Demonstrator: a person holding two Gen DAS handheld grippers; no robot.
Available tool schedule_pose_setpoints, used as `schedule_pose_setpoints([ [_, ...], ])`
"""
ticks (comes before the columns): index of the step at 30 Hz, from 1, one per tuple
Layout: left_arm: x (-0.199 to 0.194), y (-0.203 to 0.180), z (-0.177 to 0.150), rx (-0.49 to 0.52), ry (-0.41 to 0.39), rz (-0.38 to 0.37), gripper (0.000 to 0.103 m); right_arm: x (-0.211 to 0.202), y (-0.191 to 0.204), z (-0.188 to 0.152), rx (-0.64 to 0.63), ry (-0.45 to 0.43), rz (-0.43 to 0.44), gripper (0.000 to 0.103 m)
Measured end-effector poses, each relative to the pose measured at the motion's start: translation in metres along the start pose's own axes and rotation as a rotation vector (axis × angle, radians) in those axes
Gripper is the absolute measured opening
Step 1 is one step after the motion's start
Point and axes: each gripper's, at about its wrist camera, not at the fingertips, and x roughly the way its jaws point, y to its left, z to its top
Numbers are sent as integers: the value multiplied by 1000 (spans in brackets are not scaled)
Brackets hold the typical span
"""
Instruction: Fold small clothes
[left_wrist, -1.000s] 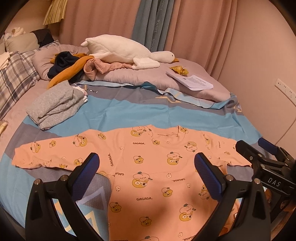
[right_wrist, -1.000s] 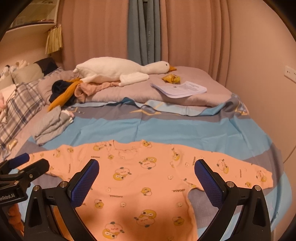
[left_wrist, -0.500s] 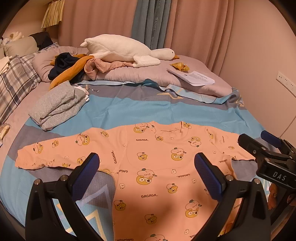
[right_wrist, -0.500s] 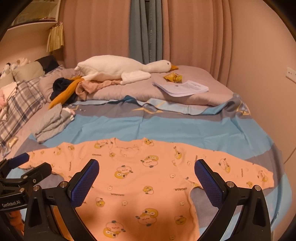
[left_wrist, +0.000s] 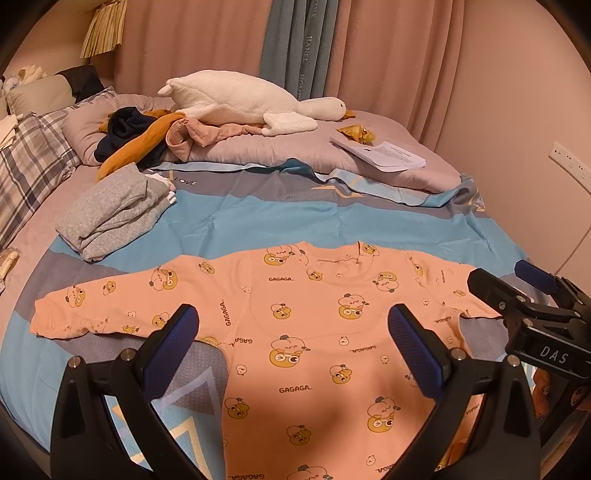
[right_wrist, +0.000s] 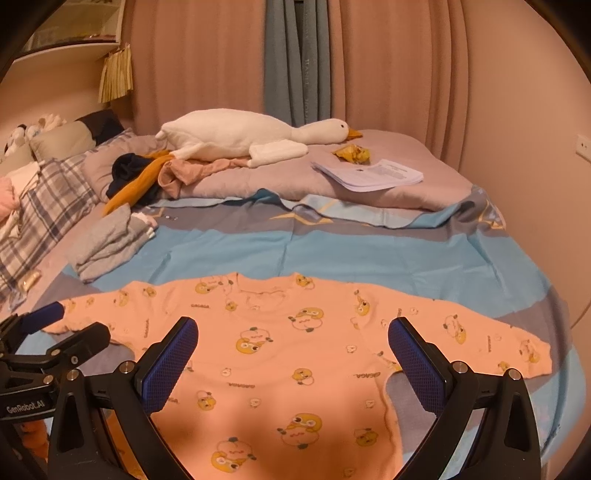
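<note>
The small peach long-sleeved cotton top printed with yellow ducks (left_wrist: 314, 332) lies flat, sleeves spread, on the blue-and-grey bed sheet (left_wrist: 295, 218), ready for folding, so the left claw (left_wrist: 291, 345) and right claw (right_wrist: 291, 354) hover above it released, grasping nothing

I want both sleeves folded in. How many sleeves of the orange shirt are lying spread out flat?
2. The left sleeve stretches toward the grey clothes' side; the right sleeve stretches toward the wall side. Neither is folded or hidden. Both grippers, left and right, are open above the shirt.
</note>
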Motion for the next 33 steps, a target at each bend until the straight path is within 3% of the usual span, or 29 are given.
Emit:
schedule_pose_setpoints([
  [33,-4,-6,1,-1,-5,-13,102,-2,8,1,-4,4,31,102],
])
